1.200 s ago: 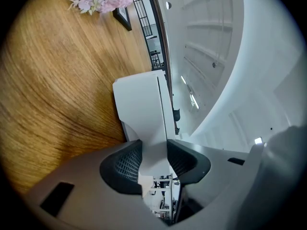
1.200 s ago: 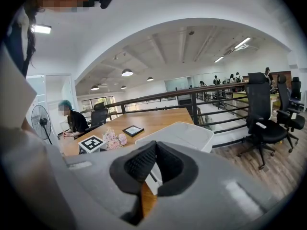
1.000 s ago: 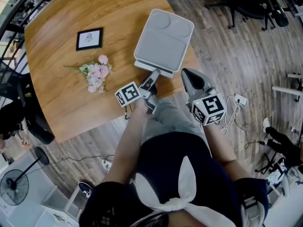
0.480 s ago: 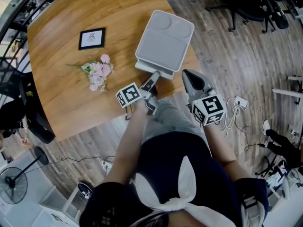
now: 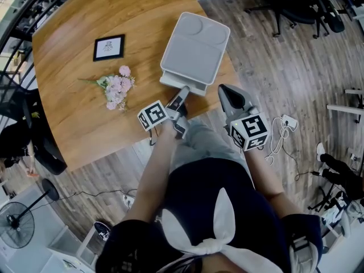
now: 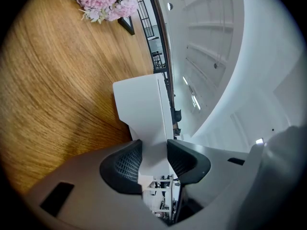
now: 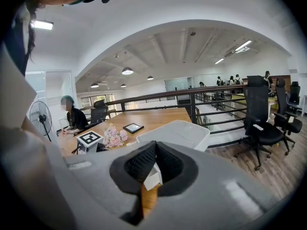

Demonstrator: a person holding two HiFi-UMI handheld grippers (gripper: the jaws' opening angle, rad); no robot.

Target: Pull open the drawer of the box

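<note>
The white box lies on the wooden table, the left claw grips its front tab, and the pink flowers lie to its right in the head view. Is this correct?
No: the pink flowers lie to the left of the white box, as the head view shows. The box is on the wooden table and the left claw grips its front tab.

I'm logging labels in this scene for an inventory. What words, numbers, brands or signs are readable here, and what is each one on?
No text here can be read.
The framed picture: dark print inside, too small to read.
The two marker cubes: black-and-white square patterns, no letters or numbers.
The box: plain pale surface, no label or brand shows.
</note>
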